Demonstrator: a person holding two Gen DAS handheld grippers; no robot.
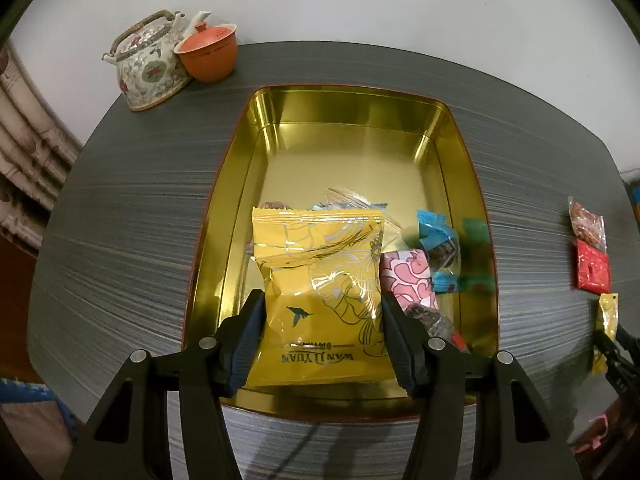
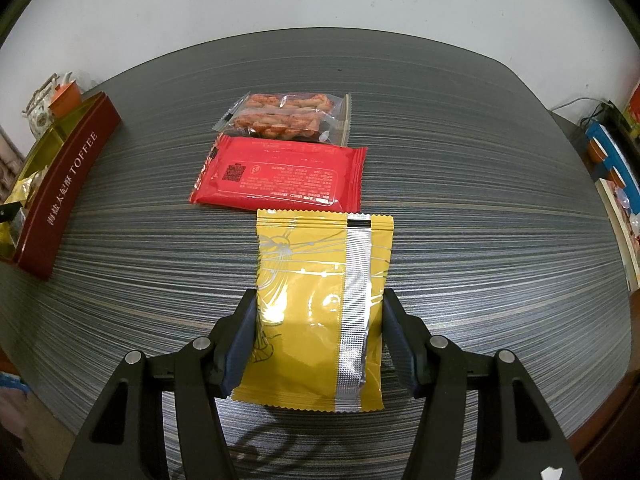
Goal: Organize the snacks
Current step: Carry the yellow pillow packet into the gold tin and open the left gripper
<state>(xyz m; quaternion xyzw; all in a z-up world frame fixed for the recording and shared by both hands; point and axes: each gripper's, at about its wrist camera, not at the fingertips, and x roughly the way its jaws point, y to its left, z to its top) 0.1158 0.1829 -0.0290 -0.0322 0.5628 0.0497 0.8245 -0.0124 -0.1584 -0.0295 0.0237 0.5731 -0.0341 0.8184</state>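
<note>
Left hand-held gripper (image 1: 322, 332) is clamped on a yellow snack packet (image 1: 320, 280) over the gold tin (image 1: 224, 208), positioned for deposit. Right hand-held gripper (image 2: 318, 336) is clamped on a second yellow packet (image 2: 320, 304) at the tabletop (image 2: 500, 240).

We see a tin (image 1: 256, 128) whose gold metal interior is mirror-glossy, its outside a smooth maroon lacquer. The yellow packet (image 1: 320, 280) is shiny crinkled foil-plastic; its twin (image 2: 320, 300) shows a ribbed silver seam. The table (image 2: 480, 200) looks matt, fine-streaked laminate. The teapot (image 1: 148, 68) at its far-left corner is glazed ceramic.
</note>
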